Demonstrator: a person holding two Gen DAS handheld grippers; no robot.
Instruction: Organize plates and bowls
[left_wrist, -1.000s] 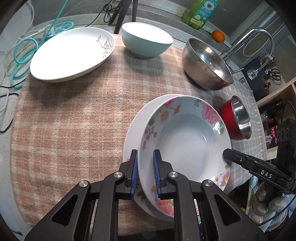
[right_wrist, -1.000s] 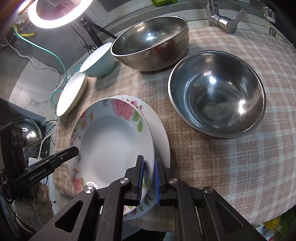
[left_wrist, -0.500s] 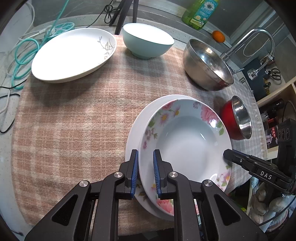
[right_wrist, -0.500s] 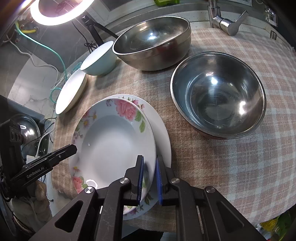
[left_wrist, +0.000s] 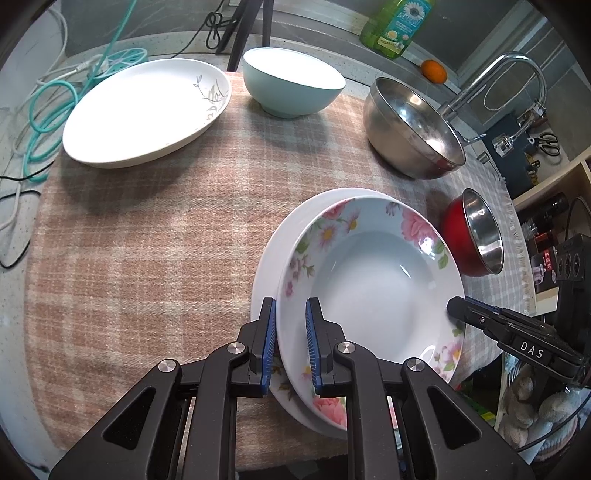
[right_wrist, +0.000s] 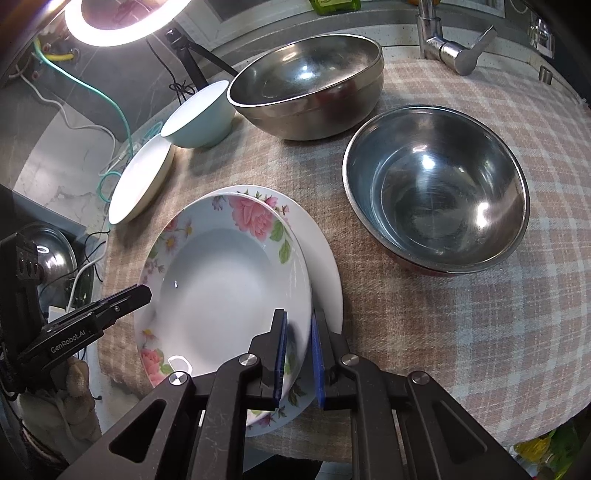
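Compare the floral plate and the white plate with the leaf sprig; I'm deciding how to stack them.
The floral plate has pink flowers around its rim and sits on another plate; the leaf-sprig plate is plain white with one grey motif, alone on the cloth. Both hand-held grippers flank the floral plate's rim; none touches the leaf-sprig plate. Both are deep-welled.

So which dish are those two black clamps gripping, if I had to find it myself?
Start at the checked cloth covering the table, then look to its near edge. There a deep flowered plate sits off-centre on a plain-backed plate, the left gripper and right gripper on opposite rims. It alone shows pink roses; its neighbours are steel bowls or plain dishes.
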